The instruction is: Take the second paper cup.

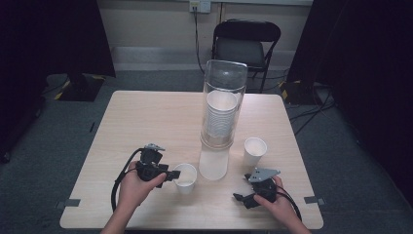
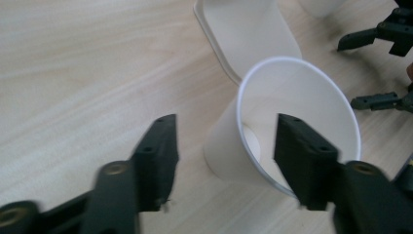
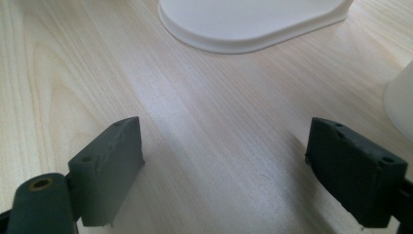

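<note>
The paper cup (image 1: 185,178) stands low in the frame's middle, its rim between the spread jaws of the left gripper (image 1: 171,174), pads clear. At lower right, the right gripper (image 1: 242,199) hangs open over the table (image 1: 146,117).

A pale wooden bench (image 1: 146,117) is standing on grey carpet (image 1: 341,161), well beyond both claws. Behind it a black folding chair (image 1: 246,44) is sitting against a cream wall (image 1: 151,24), where a socket (image 1: 199,6) is feeding a cable downward. Dark curtains (image 1: 53,39) are hanging at either side, and cables (image 1: 311,109) are trailing across the floor in dim light
</note>
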Demonstrator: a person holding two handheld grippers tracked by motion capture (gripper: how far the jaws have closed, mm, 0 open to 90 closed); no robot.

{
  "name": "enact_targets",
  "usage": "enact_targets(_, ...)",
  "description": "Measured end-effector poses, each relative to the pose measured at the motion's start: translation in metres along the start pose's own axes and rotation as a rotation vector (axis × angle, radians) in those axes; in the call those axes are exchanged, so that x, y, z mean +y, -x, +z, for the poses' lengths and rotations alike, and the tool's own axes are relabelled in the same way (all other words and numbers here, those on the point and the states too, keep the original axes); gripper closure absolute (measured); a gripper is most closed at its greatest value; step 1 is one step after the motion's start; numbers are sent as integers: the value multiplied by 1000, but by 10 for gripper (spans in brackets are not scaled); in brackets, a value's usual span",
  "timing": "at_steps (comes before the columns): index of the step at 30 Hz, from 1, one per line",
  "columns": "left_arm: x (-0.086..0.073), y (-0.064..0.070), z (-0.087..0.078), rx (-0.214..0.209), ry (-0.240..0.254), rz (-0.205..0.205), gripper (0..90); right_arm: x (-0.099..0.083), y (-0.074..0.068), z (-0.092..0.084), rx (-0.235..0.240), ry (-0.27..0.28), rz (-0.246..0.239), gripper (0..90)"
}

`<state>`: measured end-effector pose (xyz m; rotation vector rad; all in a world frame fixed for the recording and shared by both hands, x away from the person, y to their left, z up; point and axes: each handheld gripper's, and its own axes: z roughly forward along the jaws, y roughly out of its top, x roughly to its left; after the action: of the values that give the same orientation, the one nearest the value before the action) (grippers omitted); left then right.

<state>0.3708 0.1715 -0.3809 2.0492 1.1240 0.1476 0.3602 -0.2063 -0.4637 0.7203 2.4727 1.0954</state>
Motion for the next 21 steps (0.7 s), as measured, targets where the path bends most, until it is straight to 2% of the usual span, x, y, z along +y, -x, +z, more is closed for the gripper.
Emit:
enact_targets(1, 0, 0, 0, 0, 0, 0, 390, 0, 0, 0, 0, 0, 0, 133)
enact_targets(3, -3, -1, -8, -15, 71, 31, 298, 0, 0, 0, -1, 1, -2, 132)
enact_targets(5, -9, -3, -16, -19, 123, 86, 277, -1, 0, -1, -2, 0, 1, 132)
enact_targets(6, -14, -6, -20, -8, 136, 114, 266, -1, 0, -1, -2, 0, 0, 132)
enact_targets(8, -27, -13, -27, 1, 172, 159, 207, -1, 1, -1, -4, 1, 2, 132)
enact_targets(12, -55, -27, -29, 9, 161, 220, 173, -2, 0, -2, -7, 1, 7, 132)
enact_targets(13, -55, -27, -29, 9, 161, 220, 171, -2, 0, -2, -7, 0, 8, 132)
enact_targets(16, -80, -42, -20, -8, 128, 206, 169, -2, 0, -2, -7, 1, 8, 132)
enact_targets(18, -95, -51, -13, 8, 93, 209, 172, -2, 0, -2, -7, 0, 9, 132)
enact_targets(20, -97, -54, -11, 11, 87, 206, 172, -2, 0, -2, -8, 1, 6, 132)
enact_targets(21, -101, -57, -10, 24, 71, 220, 171, -2, 0, -2, -9, 1, 7, 132)
